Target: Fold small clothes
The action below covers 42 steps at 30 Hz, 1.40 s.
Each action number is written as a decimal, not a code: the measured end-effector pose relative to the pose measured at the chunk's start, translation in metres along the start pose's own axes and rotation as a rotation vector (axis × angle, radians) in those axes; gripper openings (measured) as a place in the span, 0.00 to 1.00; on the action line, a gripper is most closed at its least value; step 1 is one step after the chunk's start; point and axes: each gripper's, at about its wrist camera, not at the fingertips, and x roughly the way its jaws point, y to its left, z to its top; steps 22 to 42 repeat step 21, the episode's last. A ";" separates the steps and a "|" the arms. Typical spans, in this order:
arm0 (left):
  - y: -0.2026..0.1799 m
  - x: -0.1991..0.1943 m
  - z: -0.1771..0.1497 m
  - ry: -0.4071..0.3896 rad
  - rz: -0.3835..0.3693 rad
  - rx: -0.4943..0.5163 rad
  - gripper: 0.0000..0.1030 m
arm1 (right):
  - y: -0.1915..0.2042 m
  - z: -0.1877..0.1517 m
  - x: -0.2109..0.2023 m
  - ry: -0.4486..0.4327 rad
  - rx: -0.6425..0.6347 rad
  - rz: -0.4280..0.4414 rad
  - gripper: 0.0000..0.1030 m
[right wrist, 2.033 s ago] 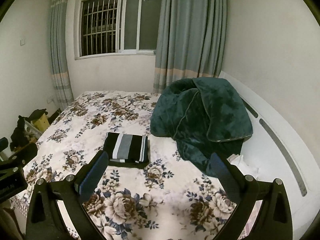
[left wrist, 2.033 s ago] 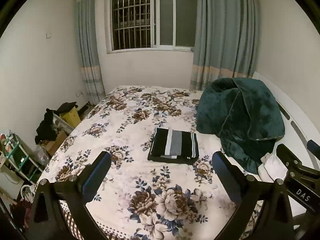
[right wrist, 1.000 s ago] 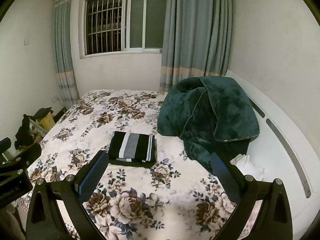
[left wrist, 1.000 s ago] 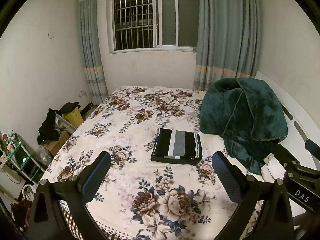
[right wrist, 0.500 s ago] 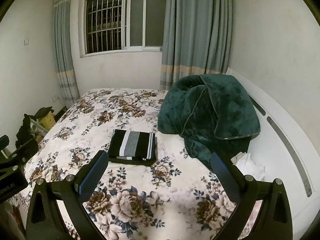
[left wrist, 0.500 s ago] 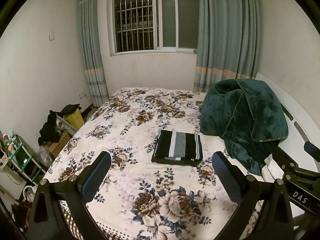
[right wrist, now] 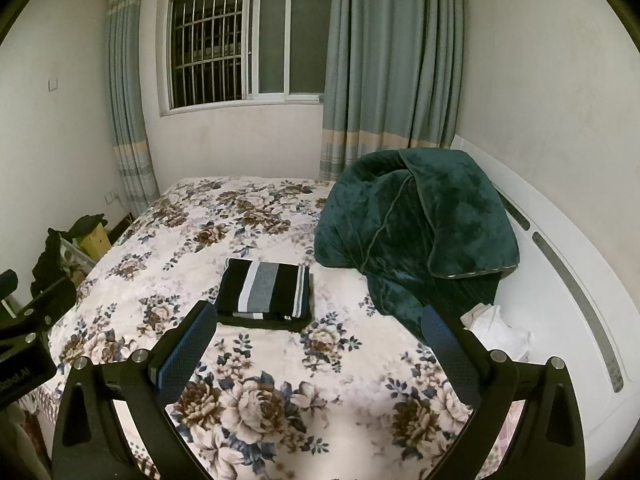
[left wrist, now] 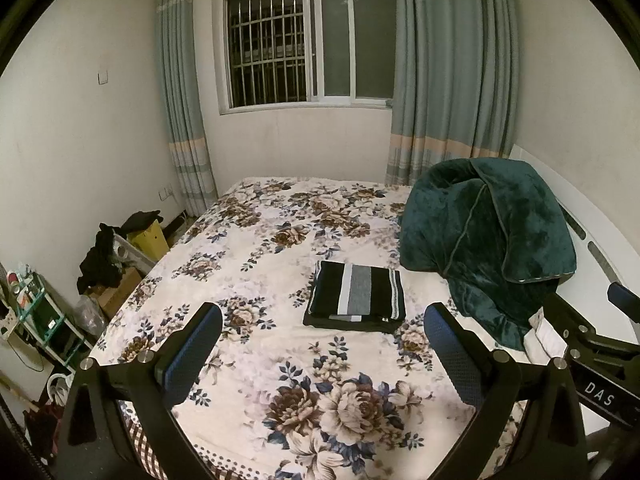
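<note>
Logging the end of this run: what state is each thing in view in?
Striped garment: folded flat on the bed.
Green blanket: heaped, unfolded.
Left gripper: open, empty.
Right gripper: open, empty.
Curtains: drawn aside.
Window: looks shut.

A folded black, white and grey striped garment (left wrist: 357, 295) lies flat near the middle of the flower-print bed (left wrist: 256, 248). A big dark green plush blanket (left wrist: 488, 240) sits heaped along the bed's right edge, just beside the garment. A barred window (left wrist: 304, 40) is behind the bed's far edge. A pile of dark clothes and boxes (left wrist: 116, 256) sits on the floor past the bed's left edge.
</note>
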 end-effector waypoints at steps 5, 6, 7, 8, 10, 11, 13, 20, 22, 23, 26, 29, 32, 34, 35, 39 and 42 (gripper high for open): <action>-0.001 0.000 -0.002 0.002 0.003 0.001 1.00 | -0.002 -0.004 -0.002 -0.002 0.002 -0.003 1.00; -0.001 0.000 -0.001 0.000 0.005 0.001 1.00 | -0.002 -0.004 -0.002 -0.002 0.003 -0.003 1.00; -0.001 0.000 -0.001 -0.001 0.002 0.000 1.00 | -0.002 -0.004 -0.002 -0.001 0.004 -0.002 1.00; -0.001 0.000 -0.001 0.000 0.000 -0.001 1.00 | -0.001 -0.004 -0.001 -0.001 0.005 -0.002 1.00; -0.001 -0.001 -0.002 -0.002 0.001 0.000 1.00 | -0.002 -0.003 -0.001 -0.002 0.003 0.000 1.00; -0.001 0.000 -0.001 -0.002 0.000 0.000 1.00 | 0.000 -0.004 -0.001 -0.003 0.004 -0.001 1.00; -0.001 0.000 -0.002 -0.001 0.001 0.001 1.00 | -0.002 -0.003 -0.001 -0.002 0.002 0.000 1.00; 0.002 -0.002 0.004 -0.018 0.003 0.002 1.00 | -0.004 -0.006 -0.004 -0.006 0.007 -0.003 1.00; 0.002 -0.003 0.004 -0.019 0.003 0.003 1.00 | -0.003 -0.007 -0.003 -0.008 0.007 -0.002 1.00; 0.002 -0.003 0.004 -0.019 0.003 0.003 1.00 | -0.003 -0.007 -0.003 -0.008 0.007 -0.002 1.00; 0.002 -0.003 0.004 -0.019 0.003 0.003 1.00 | -0.003 -0.007 -0.003 -0.008 0.007 -0.002 1.00; 0.002 -0.003 0.004 -0.019 0.003 0.003 1.00 | -0.003 -0.007 -0.003 -0.008 0.007 -0.002 1.00; 0.002 -0.003 0.004 -0.019 0.003 0.003 1.00 | -0.003 -0.007 -0.003 -0.008 0.007 -0.002 1.00; 0.002 -0.003 0.004 -0.019 0.003 0.003 1.00 | -0.003 -0.007 -0.003 -0.008 0.007 -0.002 1.00; 0.002 -0.003 0.004 -0.019 0.003 0.003 1.00 | -0.003 -0.007 -0.003 -0.008 0.007 -0.002 1.00; 0.002 -0.003 0.004 -0.019 0.003 0.003 1.00 | -0.003 -0.007 -0.003 -0.008 0.007 -0.002 1.00; 0.002 -0.003 0.004 -0.019 0.003 0.003 1.00 | -0.003 -0.007 -0.003 -0.008 0.007 -0.002 1.00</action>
